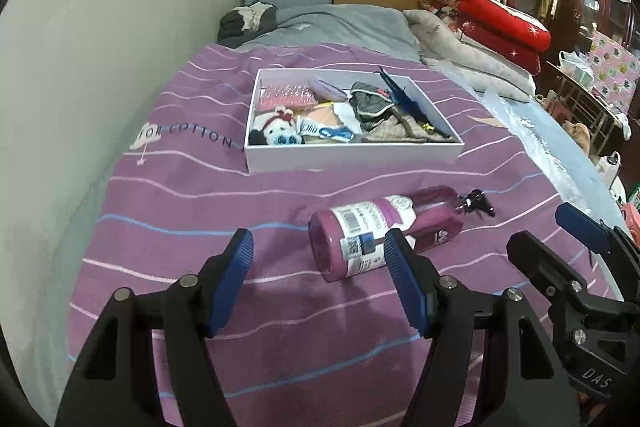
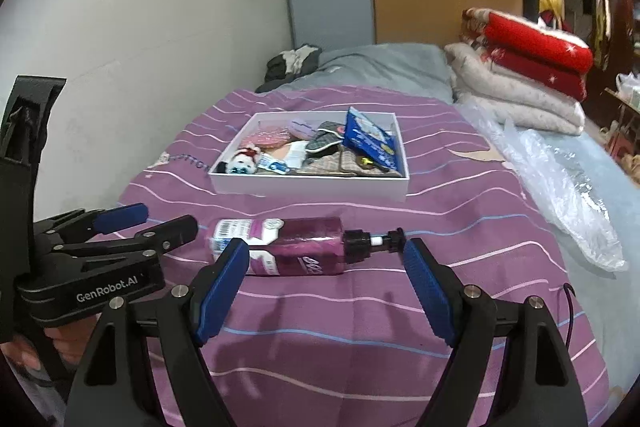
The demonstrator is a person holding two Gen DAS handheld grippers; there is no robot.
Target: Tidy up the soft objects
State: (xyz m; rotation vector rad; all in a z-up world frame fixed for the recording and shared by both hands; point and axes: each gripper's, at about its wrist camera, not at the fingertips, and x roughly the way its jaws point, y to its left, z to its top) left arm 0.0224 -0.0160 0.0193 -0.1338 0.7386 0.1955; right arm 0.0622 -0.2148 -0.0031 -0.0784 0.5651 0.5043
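While both tools hover low over the bed [image 1: 192, 211], most of the sorting looks done: a white box [image 1: 352, 157] on the purple striped cover already holds the soft things, from a plush dog [image 1: 280, 133] at its left end, past a pink item and folded cloth, to a blue packet [image 2: 370, 139] at its right. The left tool [image 1: 320, 267] stands wide, gripping nothing, its right pad just in front of a magenta pump bottle [image 1: 384, 231] lying on its side nearer than the box. The right tool [image 2: 326, 275] is likewise spread wide and empty, framing the same bottle. That bottle, hard rather than soft, appears to be the one item left loose. Folded quilts [image 2: 532, 67] sit stacked at far right.
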